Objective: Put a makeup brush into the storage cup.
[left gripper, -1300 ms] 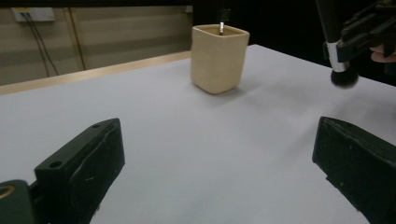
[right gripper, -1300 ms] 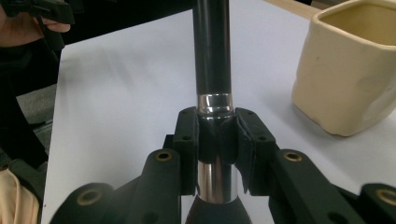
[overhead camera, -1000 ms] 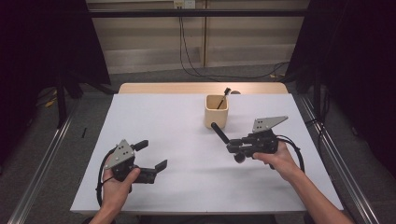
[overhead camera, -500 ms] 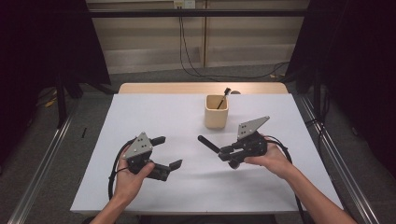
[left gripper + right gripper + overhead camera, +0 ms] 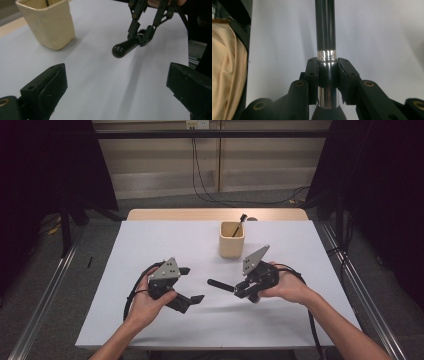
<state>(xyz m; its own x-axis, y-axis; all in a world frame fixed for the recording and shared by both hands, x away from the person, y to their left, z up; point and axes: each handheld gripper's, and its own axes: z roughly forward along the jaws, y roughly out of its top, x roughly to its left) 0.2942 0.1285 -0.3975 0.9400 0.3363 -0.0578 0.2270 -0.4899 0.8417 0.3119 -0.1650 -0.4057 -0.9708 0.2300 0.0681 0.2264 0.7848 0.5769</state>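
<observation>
High view: right gripper (image 5: 239, 290) clamps a black brush (image 5: 220, 285) over the tabletop's (image 5: 150, 245) middle, handle aimed at the left gripper (image 5: 192, 285), whose jaws stand wide. A cup (image 5: 232, 240) stands near the far edge.

Left gripper view: brush handle (image 5: 125, 47) ahead, between wide jaws.

Right gripper view: pads (image 5: 312, 75) grip the brush's (image 5: 325, 30) silver collar.

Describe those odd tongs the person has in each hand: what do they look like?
Both tongs, the left tongs and the right tongs, are black, built from jointed bars with visible pivot pins. Each ends in two blocky black jaws and carries a grey three-cornered plate dotted with small holes on top. A black cable loops away from each. The person's forearms are bare, with no sleeves showing.
</observation>
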